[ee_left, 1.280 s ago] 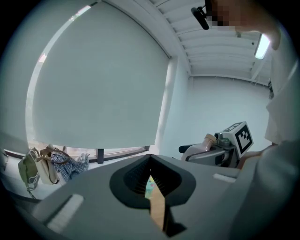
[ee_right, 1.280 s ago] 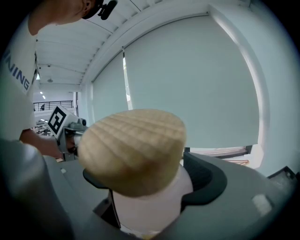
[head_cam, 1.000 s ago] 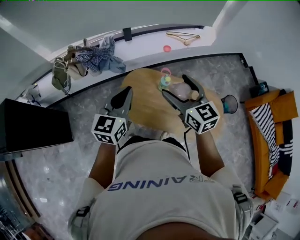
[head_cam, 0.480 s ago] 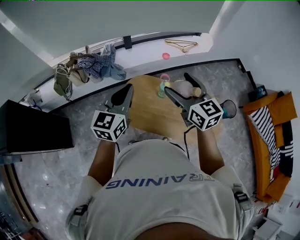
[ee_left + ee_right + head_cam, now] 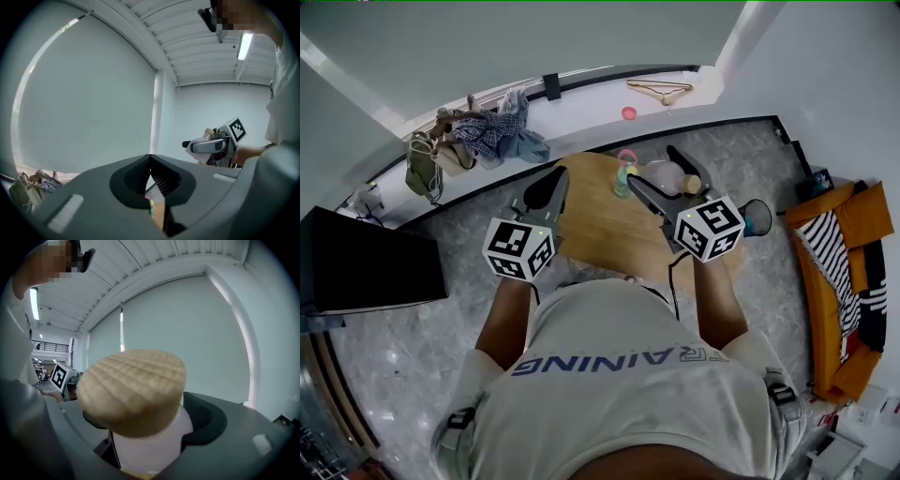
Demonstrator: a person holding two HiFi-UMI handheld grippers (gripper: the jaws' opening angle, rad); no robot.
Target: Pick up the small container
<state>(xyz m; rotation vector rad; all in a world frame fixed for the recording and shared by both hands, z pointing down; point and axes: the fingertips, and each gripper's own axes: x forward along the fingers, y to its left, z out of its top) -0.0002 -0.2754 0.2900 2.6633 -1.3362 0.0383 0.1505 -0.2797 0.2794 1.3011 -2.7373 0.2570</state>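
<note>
My right fingers (image 5: pixel 206 416) are gripping the small white container with a round wooden lid (image 5: pixel 133 390); my left fingers (image 5: pixel 165 179) are pressing together, holding nothing.

The small container (image 5: pixel 147 439) is a pale, whitish jar capped by a round, ribbed wooden lid (image 5: pixel 133 390). It is clamped between the right claw's (image 5: pixel 652 169) jaws, held off the wooden counter (image 5: pixel 600 225), with its lid end toward the claw's body.

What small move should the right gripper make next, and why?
Probably lift a little higher without loosening: the right gripper is shut on the container, its fingers pressing the white body, and it hangs over the table.
</note>
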